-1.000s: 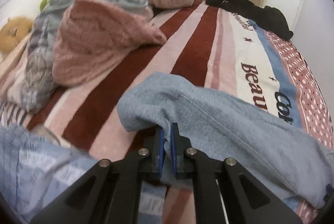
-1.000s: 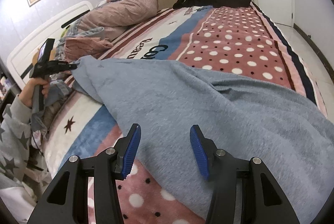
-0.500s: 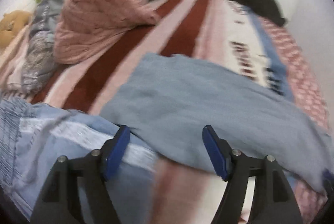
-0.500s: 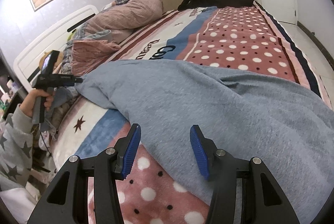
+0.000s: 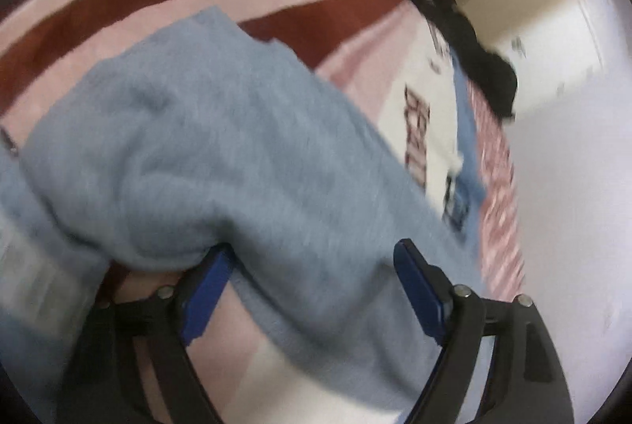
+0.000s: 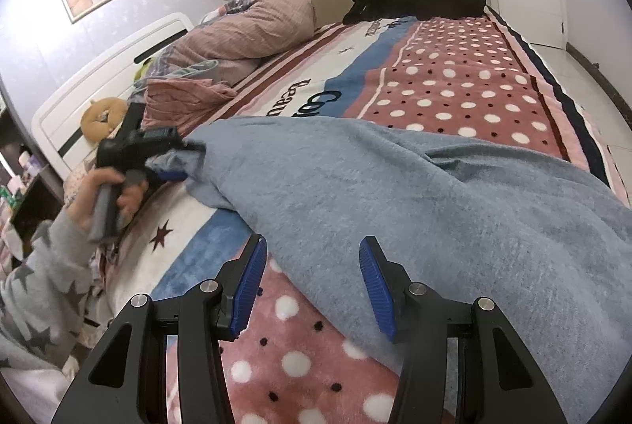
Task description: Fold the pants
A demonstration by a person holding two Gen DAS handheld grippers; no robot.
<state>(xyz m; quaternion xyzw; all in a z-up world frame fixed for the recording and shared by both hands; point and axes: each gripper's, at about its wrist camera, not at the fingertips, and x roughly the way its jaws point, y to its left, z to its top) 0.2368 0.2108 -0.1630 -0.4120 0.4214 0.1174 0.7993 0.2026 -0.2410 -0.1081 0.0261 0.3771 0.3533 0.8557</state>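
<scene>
Now left gripper (image 5: 316, 289) jaws opening over pants (image 5: 221, 147); right gripper (image 6: 312, 289) jaws spread, unclamped

**Blue-grey pants sprawl across patterned bed**

The pants (image 6: 414, 195), a soft, fleecy blue-grey garment, lie spread unfolded over the blanket, running from the near right corner of the right wrist view toward the head of the bed. The fabric is rumpled, with long creases along its length. One end (image 5: 189, 131), blurred in the left wrist view, lies bunched and slightly humped over the red and pink stripes.
</scene>
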